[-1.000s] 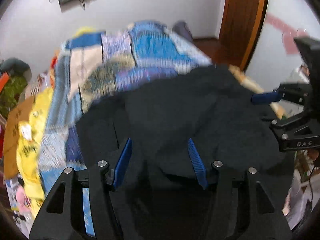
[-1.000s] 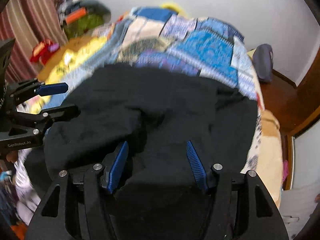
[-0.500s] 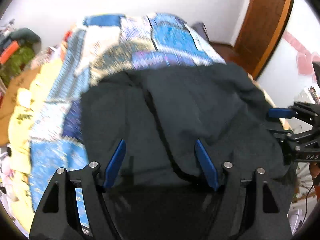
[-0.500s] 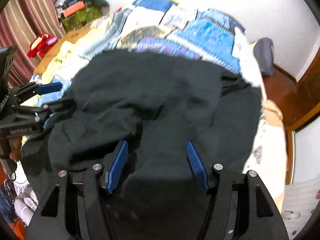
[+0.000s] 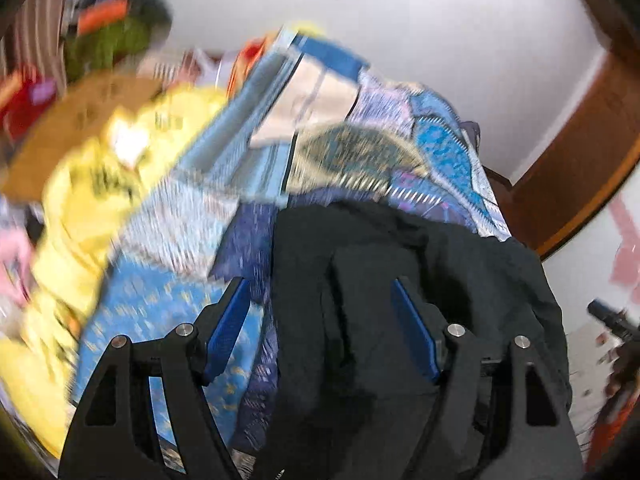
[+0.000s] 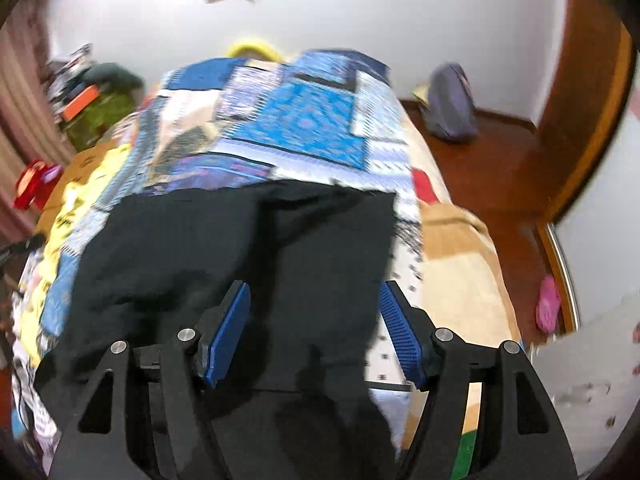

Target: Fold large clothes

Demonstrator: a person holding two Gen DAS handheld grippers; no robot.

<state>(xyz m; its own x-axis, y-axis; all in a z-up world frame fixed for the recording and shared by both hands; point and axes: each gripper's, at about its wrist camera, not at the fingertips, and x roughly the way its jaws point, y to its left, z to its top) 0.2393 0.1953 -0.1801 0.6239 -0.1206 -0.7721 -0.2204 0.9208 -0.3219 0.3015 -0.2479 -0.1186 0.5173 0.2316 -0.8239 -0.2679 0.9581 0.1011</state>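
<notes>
The black garment (image 6: 240,256) lay spread across the near part of the bed, over the patchwork quilt (image 6: 304,128), with its far edge running roughly straight across the quilt in the right wrist view. In the left wrist view the same garment (image 5: 400,288) showed a raised fold or seam line running down its middle and a rumpled edge toward the right side of the bed. It did not yet read as a neat folded stack; at most a first fold looked to have been made, though motion blur made that hard to confirm.

The left gripper (image 5: 320,320) hung over the garment's left edge, its blue fingers (image 5: 226,332) spread wide apart with nothing between them. The right gripper (image 6: 312,328) sat over the garment's right portion, fingers (image 6: 400,336) likewise apart and holding no cloth.

As a judgement, the task seemed to be in an early or middle stage: the cloth was laid out and perhaps partly folded, and further folds, plus smoothing of the rumpled right side, remained.
</notes>
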